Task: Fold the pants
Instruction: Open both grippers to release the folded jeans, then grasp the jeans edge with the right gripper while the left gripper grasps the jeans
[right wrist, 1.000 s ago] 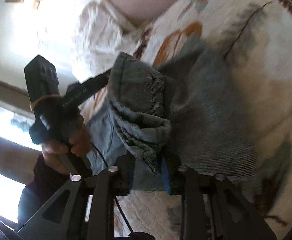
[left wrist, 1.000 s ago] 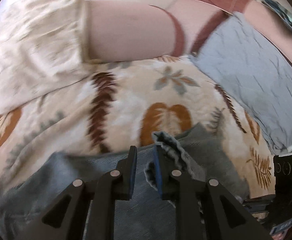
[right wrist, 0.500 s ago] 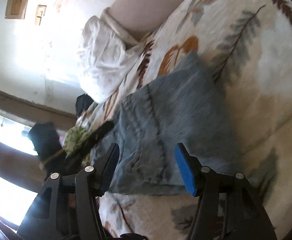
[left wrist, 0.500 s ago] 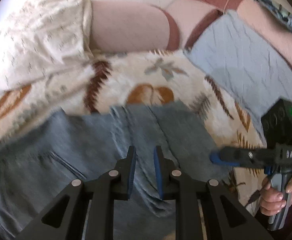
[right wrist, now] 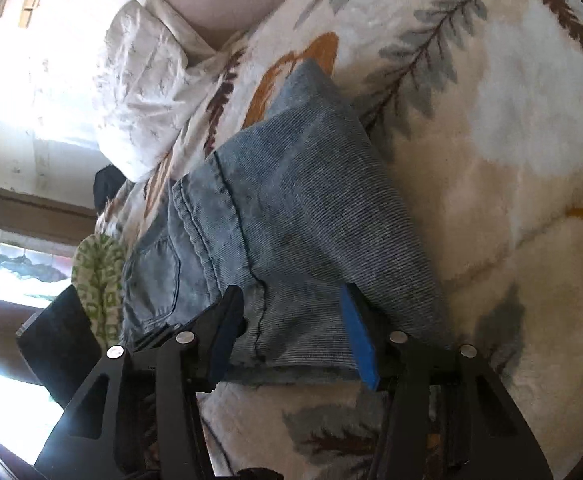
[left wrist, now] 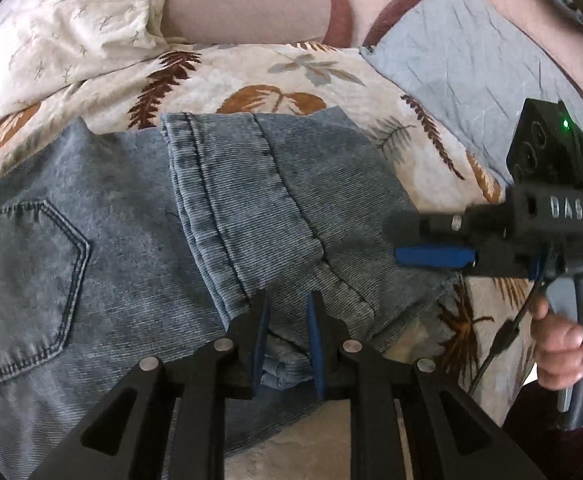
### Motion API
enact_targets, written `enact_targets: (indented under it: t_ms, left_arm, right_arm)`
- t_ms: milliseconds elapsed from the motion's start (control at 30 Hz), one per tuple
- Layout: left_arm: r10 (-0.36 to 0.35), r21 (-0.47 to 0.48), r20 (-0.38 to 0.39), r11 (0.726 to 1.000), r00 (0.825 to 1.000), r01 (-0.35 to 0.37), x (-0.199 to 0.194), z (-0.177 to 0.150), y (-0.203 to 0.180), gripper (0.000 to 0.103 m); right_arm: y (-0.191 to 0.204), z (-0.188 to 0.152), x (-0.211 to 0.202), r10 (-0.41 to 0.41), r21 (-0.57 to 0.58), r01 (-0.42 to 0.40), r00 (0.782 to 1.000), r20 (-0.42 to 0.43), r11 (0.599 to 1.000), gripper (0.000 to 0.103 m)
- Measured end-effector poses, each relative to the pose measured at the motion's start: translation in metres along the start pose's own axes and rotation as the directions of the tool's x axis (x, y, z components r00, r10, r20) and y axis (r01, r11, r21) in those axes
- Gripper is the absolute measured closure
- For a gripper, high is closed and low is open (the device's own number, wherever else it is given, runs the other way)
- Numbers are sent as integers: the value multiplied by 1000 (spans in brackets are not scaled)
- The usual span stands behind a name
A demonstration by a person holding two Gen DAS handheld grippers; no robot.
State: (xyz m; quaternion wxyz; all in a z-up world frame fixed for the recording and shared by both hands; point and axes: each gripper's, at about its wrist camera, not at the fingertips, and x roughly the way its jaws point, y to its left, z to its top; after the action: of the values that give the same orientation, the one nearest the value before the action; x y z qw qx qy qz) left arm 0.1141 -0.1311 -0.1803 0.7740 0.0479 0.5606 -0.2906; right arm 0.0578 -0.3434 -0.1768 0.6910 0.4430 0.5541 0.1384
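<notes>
A leaf-print blanket (left wrist: 323, 68) in cream, rust and grey covers the bed and carries everything else. On it lie the blue jeans (left wrist: 139, 216), folded over on themselves: the leg panel is doubled back across the seat, so that its hem edge with double stitching runs from the far side toward the camera in the left wrist view. The long axis of the jeans runs left to right in that view, with a back pocket (left wrist: 31, 276) on the left part and the folded edge on the right. A white patterned pillow (left wrist: 63, 20) sits at the far left, a pale blue sheet (left wrist: 463, 64) at the far right.

The right gripper (left wrist: 395, 256), held in a hand (left wrist: 563, 340), reaches in from the right just above the folded edge; its body bears raised letters reading "DAS" and a lit green lamp. Its jaws are closing, the blue pads spread either side of the folded denim in the right wrist view, not pressing it.

The left gripper (left wrist: 287, 320) points steeply down over the near edge of the jeans. Its fingers (left wrist: 259, 332) stand narrowly apart with denim behind the gap; whether the pads pinch it cannot be told.
</notes>
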Motion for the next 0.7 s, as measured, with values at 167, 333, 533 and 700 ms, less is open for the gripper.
enact_targets:
  t_ms: [167, 333, 533, 700]
  left_arm:
    - [-47, -21, 52, 999, 998, 48, -2, -6, 8, 83]
    - [-47, -18, 107, 999, 993, 49, -6, -16, 7, 83]
    - [-23, 35, 137, 999, 990, 18, -15, -23, 3, 83]
    - [33, 8, 205, 999, 978, -35, -78, -43, 21, 77]
  right_arm:
    - [22, 15, -18, 22, -63, -18, 998, 65, 998, 52]
    - [51, 42, -1, 59, -119, -44, 990, 131, 992, 52]
    - [43, 66, 56, -27, -93, 37, 995, 101, 995, 54]
    - [54, 61, 38, 18, -114, 0, 988, 155, 993, 52]
